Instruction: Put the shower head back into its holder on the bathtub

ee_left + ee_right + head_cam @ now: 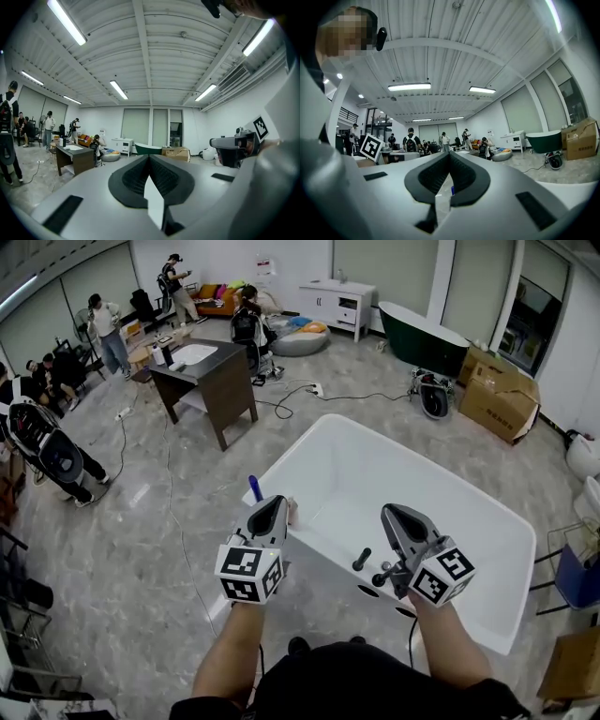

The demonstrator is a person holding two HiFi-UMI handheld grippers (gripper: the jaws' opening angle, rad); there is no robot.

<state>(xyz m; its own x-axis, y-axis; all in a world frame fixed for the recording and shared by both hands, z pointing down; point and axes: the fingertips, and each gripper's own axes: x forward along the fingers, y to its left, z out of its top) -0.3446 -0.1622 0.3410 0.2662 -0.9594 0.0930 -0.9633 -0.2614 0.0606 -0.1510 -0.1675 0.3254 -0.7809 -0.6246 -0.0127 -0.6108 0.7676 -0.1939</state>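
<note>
**Two grippers held level over a white bathtub, both closed and empty**

A person stands at the near edge of a white bathtub [375, 465] in a large tiled room, with a gripper in each hand above the tub's near rim. The left gripper [275, 502] has its jaws pressed together with nothing clamped between them, as its own view confirms [149, 157]. The right gripper [390, 511] likewise has its tips together and holds nothing [449, 153]. Only a sliver of blue [452, 190] shows through the gap lower down between its pads.

Black fittings [362, 560] stand on the tub's near rim between the two grippers, touching neither. Whether one of them is the shower head cannot be told from here. A blue stick [254, 487] rises at the rim just beside the left gripper's tip. Each gripper carries a marker cube: one on the left [249, 574] and one on the right [442, 576].

Behind the tub are a dark desk [211, 381], a dark green tub [422, 334] and cardboard boxes [497, 395]. Several people stand or sit along the far wall.
</note>
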